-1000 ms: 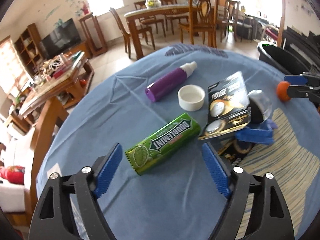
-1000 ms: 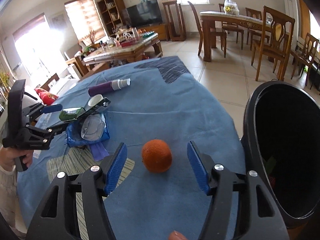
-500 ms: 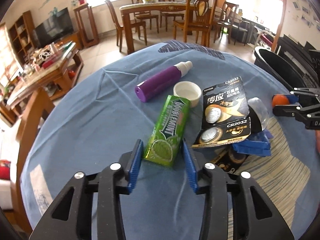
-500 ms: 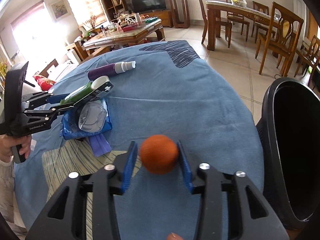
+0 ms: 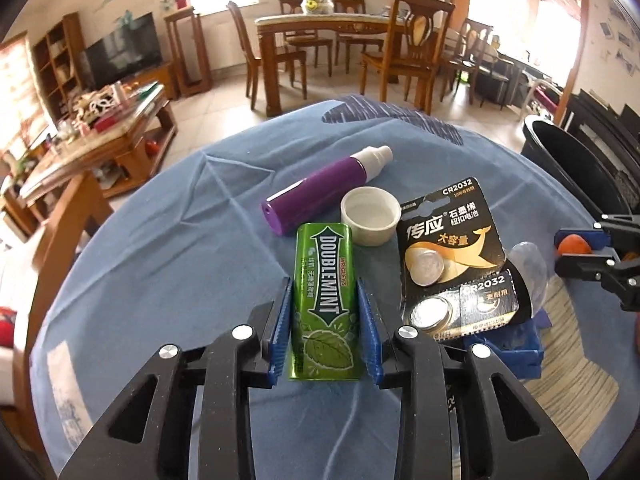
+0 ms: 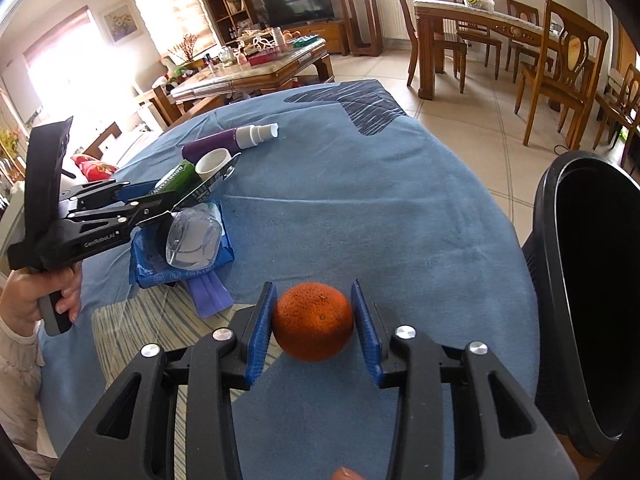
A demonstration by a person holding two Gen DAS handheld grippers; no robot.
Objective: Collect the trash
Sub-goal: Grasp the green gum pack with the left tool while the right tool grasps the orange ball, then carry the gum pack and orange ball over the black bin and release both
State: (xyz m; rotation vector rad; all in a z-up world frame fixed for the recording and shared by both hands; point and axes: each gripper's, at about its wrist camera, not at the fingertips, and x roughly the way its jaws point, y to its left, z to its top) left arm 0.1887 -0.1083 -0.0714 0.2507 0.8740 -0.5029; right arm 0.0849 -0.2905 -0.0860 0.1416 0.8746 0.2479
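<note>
A green Doublemint gum pack (image 5: 322, 256) lies lengthwise on the blue tablecloth (image 5: 168, 264). My left gripper (image 5: 323, 282) is closing on it, and both blue pads press its long sides. In the right wrist view an orange (image 6: 314, 322) sits between the pads of my right gripper (image 6: 313, 286). Those jaws are also closing and touch the orange on both sides. A black trash bin (image 6: 560, 264) stands just off the table's right edge. The left gripper (image 6: 160, 196) also shows there at the left, held by a hand (image 6: 36, 300).
Beside the gum pack lie a purple spray bottle (image 5: 320, 196), a white cap (image 5: 370, 216) and a CR2032 battery card (image 5: 448, 248). A blue wipes packet (image 6: 180, 264) with clear plastic (image 6: 194, 236) on it rests by a striped mat (image 6: 132, 328). Wooden chairs and tables stand beyond.
Both grippers have gone from wide open to closed. The left jaws closed on the gum pack, which turned to lie along the fingers. The right jaws closed on the orange.
</note>
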